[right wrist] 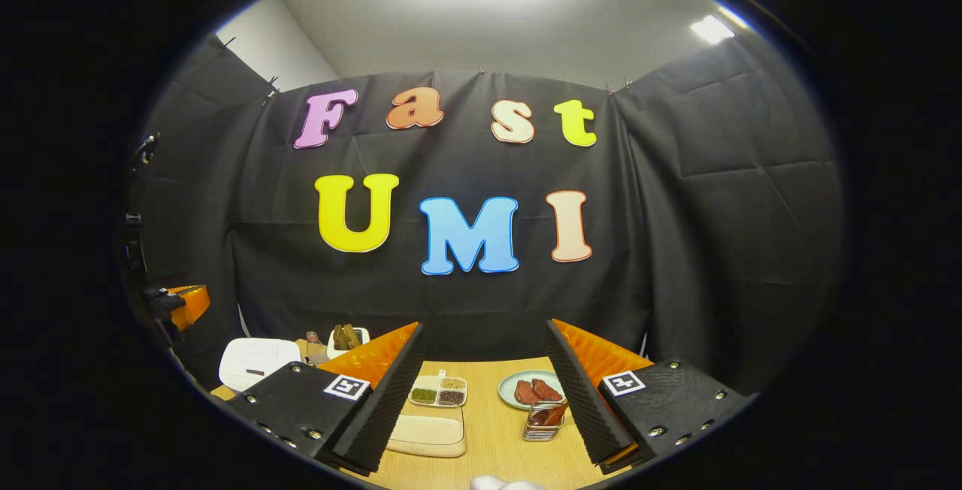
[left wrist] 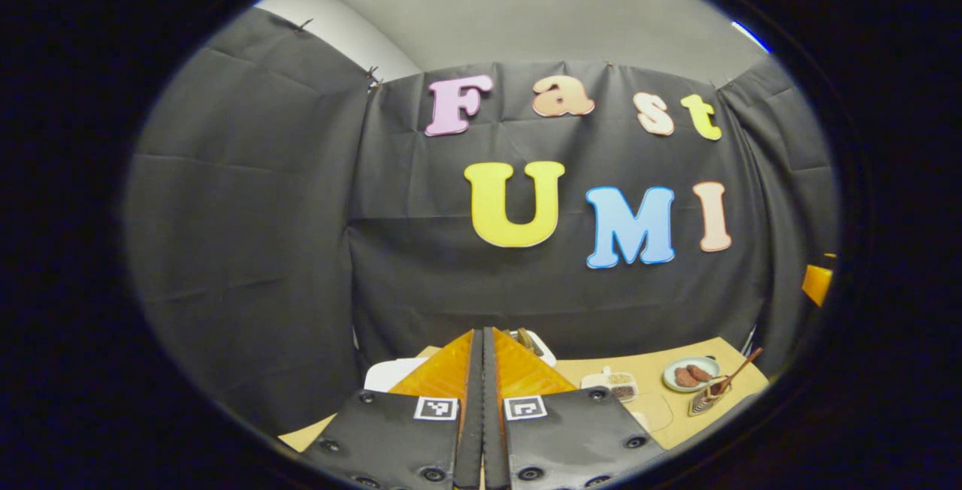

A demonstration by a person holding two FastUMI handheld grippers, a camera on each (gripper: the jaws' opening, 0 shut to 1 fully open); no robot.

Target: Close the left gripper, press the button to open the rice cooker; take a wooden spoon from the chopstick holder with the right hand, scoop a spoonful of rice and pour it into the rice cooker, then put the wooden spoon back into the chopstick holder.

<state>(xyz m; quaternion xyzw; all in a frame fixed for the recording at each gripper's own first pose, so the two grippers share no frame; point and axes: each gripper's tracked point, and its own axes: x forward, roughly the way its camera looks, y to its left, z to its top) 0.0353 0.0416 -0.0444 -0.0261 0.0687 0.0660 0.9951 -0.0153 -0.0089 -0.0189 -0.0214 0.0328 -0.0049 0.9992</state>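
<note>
Left gripper (left wrist: 482,370) fingers pressed together; right gripper (right wrist: 485,377) fingers spread wide, both raised.

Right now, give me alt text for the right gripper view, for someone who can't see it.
The right gripper is open above a wooden table, its fingers framing a divided grain tray, a plate of brownish-red food and a wire chopstick holder. A white rice cooker, lid down, sits at the far left, and a pale board lies near the tray.

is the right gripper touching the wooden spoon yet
Apart. The right gripper view shows the right gripper open above the table, with the wooden spoon farther off in the chopstick holder.
</note>
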